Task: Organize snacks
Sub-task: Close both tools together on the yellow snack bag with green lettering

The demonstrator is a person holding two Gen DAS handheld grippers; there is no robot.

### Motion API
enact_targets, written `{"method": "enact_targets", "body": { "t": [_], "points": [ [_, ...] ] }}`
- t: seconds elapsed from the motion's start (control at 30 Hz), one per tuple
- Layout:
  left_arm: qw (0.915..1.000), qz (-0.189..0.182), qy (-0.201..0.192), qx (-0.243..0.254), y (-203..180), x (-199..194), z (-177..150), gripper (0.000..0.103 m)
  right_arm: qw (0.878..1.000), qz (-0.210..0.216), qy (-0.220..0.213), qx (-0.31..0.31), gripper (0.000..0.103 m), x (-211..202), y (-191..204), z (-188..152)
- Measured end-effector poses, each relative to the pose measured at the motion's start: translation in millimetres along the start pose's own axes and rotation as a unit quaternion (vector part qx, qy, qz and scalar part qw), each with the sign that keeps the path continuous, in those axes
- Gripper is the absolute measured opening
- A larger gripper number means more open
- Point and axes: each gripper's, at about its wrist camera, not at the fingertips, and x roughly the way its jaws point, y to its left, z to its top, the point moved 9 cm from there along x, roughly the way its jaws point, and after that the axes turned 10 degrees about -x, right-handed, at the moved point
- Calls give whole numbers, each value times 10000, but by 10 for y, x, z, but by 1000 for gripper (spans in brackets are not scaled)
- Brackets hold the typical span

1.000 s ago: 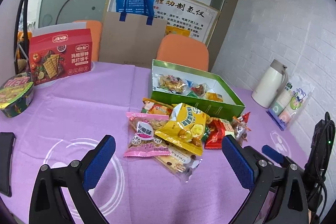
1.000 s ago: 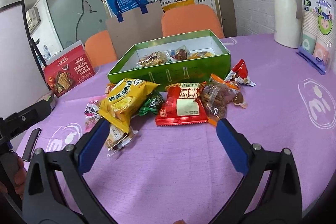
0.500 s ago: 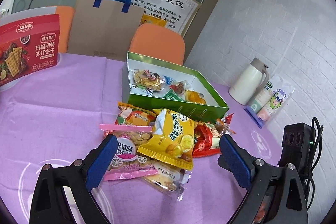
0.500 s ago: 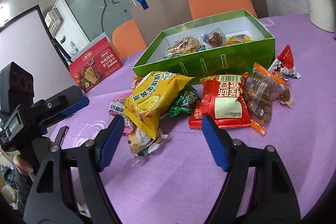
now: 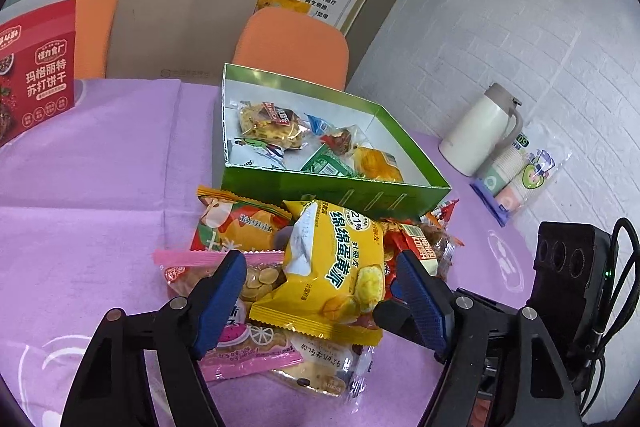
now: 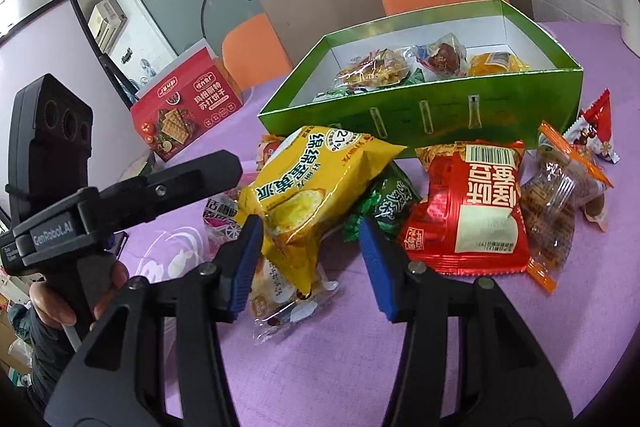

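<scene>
Purple cloth (image 5: pixel 100 187) is covering a table backed by orange chairs and a poster-hung wall, and on it the snacks are lying in a loose heap just in front of the green box (image 5: pixel 332 187). Topmost is the yellow egg-cake pack (image 5: pixel 332 267), sitting at about 6 o'clock from the box and overlapping a pink biscuit pack (image 5: pixel 248 355), an orange-and-red pack (image 5: pixel 236 227) and a clear cookie pack (image 5: pixel 320 371). At its 3 o'clock a red pack (image 6: pixel 468 211) is lying label-up beside a small green sachet (image 6: pixel 384 207), with a clear wrapped pastry (image 6: pixel 560 195) and a red triangular candy (image 6: pixel 596 127) farther out. Both tools are bracketing the yellow pack: the left gripper (image 5: pixel 320 307) is hanging with its blue pads spread wide on either side of it, holding nothing, and the right gripper (image 6: pixel 312 259) is likewise gaping, its left pad almost touching the pack's lower edge. A hand (image 6: pixel 60 291) is grasping the left tool's handle. Several wrapped items are already sitting inside the box, so sorting looks partly done; I judge roughly eight packs are waiting outside. Farther off, a red cracker box (image 5: pixel 36 75) is standing at 10 o'clock and a white thermos (image 5: pixel 480 131) at 2 o'clock.
</scene>
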Motion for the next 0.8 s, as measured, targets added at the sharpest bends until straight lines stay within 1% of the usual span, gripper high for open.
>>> {"method": "enact_targets", "body": {
  "t": [0.03, 0.07, 0.13, 0.3, 0.4, 0.47, 0.5, 0.53, 0.67, 0.8],
  "points": [
    [10000, -44, 90, -3, 1, 43, -1, 61, 10000, 24, 23, 19, 52, 24, -9, 4],
    [9998, -68, 176, -14, 9, 84, -1, 59, 10000, 27, 39, 18, 52, 50, -10, 9],
    [9995, -85, 295, -70, 42, 163, -8, 58, 10000, 33, 49, -10, 52, 76, -12, 12],
    [9991, -143, 356, -175, 59, 251, -19, 57, 9999, 59, 107, 4, 52, 141, -35, 31],
    [9986, -163, 499, -112, 34, 287, -57, 37, 9998, 71, 156, -30, 52, 174, -22, 38],
    [9984, -148, 536, -94, 28, 300, -85, 31, 9997, 47, 229, -87, 40, 202, -11, 24],
    [9982, -147, 574, -97, 28, 307, -105, 26, 9996, 63, 248, -70, 31, 208, -13, 9],
    [9981, -161, 580, -116, 29, 304, -120, 24, 9996, 50, 258, -54, 27, 205, -25, -4],
    [9985, -153, 516, -98, -35, 235, -159, 21, 9997, 81, 219, -79, 25, 118, -4, -30],
    [9992, -172, 352, -21, -166, 52, -166, 20, 9997, 57, 78, -232, 24, -51, 89, -3]
  ]
}}
